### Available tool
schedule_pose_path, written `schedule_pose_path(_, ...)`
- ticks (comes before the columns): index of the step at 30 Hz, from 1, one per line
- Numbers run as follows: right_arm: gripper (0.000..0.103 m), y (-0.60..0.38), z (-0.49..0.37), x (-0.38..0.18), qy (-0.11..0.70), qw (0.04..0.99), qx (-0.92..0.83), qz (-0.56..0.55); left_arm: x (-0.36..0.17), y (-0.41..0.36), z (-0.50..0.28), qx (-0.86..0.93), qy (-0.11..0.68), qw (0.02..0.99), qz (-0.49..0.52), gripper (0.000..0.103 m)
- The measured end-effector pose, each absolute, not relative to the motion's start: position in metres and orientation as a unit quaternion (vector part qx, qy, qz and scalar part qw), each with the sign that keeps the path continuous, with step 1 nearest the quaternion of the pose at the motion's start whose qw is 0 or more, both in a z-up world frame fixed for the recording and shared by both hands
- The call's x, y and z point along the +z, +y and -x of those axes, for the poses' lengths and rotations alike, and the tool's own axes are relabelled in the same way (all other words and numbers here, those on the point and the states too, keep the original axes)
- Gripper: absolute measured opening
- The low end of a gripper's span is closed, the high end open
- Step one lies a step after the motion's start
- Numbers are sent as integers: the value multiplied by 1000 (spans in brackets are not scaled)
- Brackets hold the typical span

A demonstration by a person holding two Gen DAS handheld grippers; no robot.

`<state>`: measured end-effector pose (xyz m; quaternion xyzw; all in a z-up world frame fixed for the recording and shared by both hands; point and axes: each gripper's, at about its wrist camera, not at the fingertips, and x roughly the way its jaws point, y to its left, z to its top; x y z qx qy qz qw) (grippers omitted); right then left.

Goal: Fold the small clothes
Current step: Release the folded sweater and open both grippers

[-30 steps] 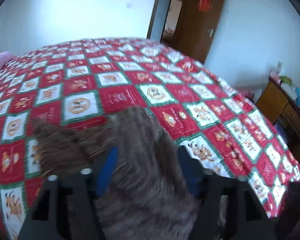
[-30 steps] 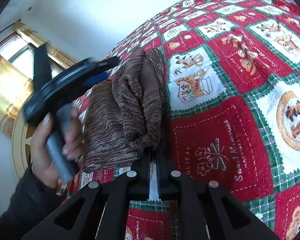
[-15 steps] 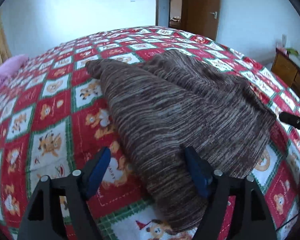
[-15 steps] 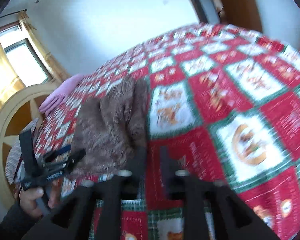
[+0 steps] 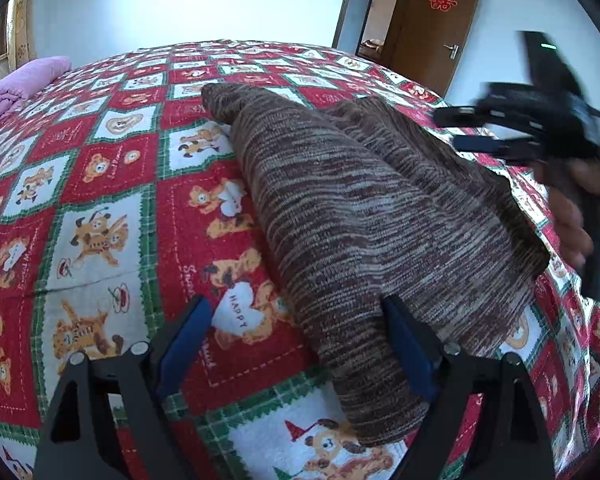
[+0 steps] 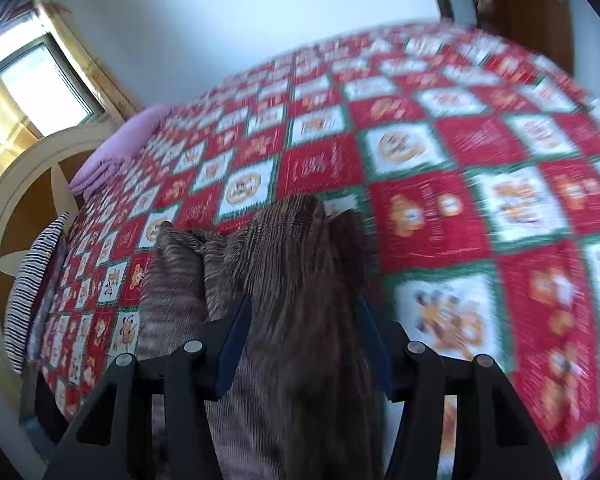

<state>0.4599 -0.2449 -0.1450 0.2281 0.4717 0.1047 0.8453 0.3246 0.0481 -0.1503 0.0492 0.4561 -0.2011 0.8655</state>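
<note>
Both grippers' jaws have just been opening: the left gripper stands wide and empty, the right gripper parted over the garment, now released, half-folded on the bed, awaiting another fold.

I see the garment lying on the bed, a pillow behind it to the left, a door beyond.

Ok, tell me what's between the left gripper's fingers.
Left wrist view: the garment, its near end, and bare quilt lie between the jaws of the left gripper, which have just been opening.
</note>
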Motion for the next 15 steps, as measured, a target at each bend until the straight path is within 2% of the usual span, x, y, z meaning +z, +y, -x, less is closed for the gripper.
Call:
schedule_pose_path(1,47,-244,-465,-150,478,842,104,-227,-150,49,-325,-202,457,865,-46,90)
schedule_pose_path(2,8,-243,-471,-155,485,841,96,-218,-151,50,-325,-205,458,864,-43,90)
schedule_pose_path(3,4,-242,-474,-157,488,843,85,-208,-150,53,-325,-206,458,864,-40,91)
schedule_pose_path(9,4,-261,-471,-180,498,838,45,-218,-151,56,-324,-207,458,864,-41,92)
schedule_pose_path(12,4,-252,-476,-175,504,843,43,-182,-151,58,-324,-207,457,864,-41,92)
schedule_pose_path(13,7,-247,-476,-169,504,847,40,-163,-150,59,-324,-207,457,864,-40,92)
schedule_pose_path(15,34,-233,-477,-154,501,858,15,-108,-149,64,-323,-208,456,864,-31,92)
